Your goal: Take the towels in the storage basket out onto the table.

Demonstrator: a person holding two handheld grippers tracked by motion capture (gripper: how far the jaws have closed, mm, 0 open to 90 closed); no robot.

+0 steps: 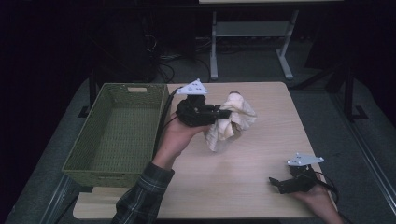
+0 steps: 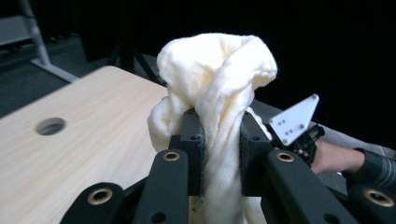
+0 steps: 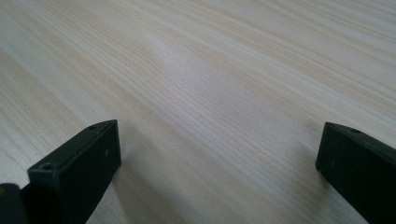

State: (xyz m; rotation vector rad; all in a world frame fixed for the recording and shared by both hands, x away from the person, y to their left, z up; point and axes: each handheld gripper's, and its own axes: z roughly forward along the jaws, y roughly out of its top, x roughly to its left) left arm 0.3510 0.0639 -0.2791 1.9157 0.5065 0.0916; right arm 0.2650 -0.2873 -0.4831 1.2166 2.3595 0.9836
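A cream cloth (image 1: 232, 122) hangs bunched above the middle of the wooden table (image 1: 266, 154). My left gripper (image 1: 225, 113) is shut on the cloth, held level and pointing right. In the left gripper view the cloth (image 2: 212, 88) bulges up between the two black pads (image 2: 194, 154), which press on it from both sides. My right gripper (image 1: 275, 183) rests low near the table's front right corner. Its jaws stand wide apart in the right gripper view, with only bare tabletop (image 3: 210, 93) between them.
A green woven basket (image 1: 74, 163) stands along the table's left side, with nothing in it. A round cable hole (image 2: 51, 126) is in the tabletop. Beyond the table are a metal desk frame (image 1: 252, 32) and cables on the floor.
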